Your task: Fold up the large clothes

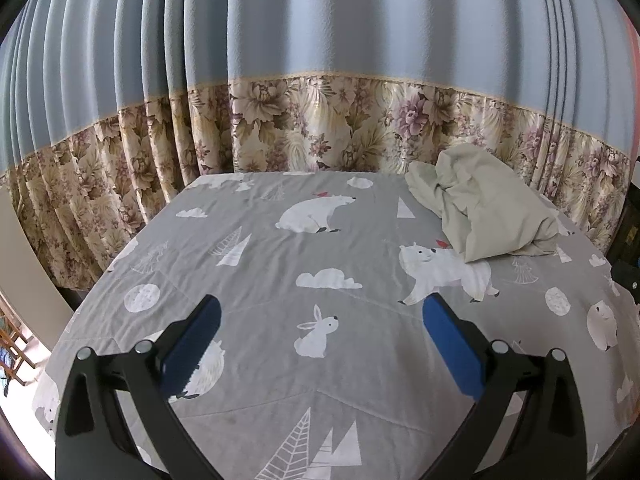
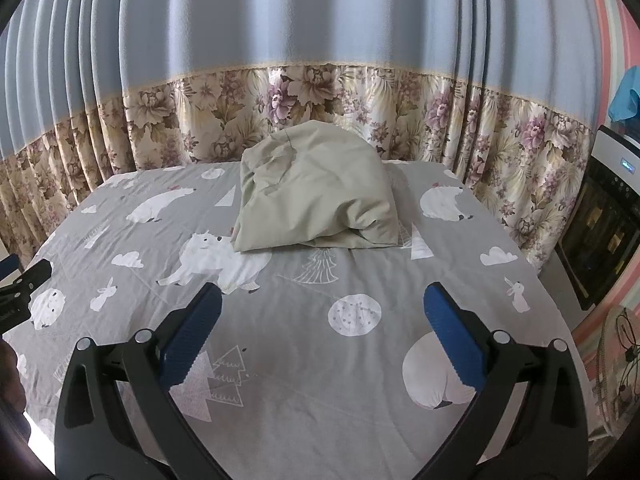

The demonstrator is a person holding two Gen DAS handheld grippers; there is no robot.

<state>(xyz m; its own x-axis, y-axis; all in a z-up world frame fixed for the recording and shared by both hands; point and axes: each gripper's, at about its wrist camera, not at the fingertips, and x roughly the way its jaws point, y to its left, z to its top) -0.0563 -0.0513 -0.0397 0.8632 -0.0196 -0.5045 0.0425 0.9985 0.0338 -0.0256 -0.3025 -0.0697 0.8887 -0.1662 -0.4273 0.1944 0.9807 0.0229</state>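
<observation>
Right wrist view, one crumpled beige garment (image 2: pixel 316 192) (unfolded), two hand-held grippers, left (image 1: pixel 320 344), right (image 2: pixel 322 336), both spread, empty.

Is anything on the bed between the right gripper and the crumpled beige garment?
Nothing visible. The right gripper hangs open over bare printed bedsheet, and the beige garment lies straight ahead near the curtain, with only flat sheet between.
</observation>
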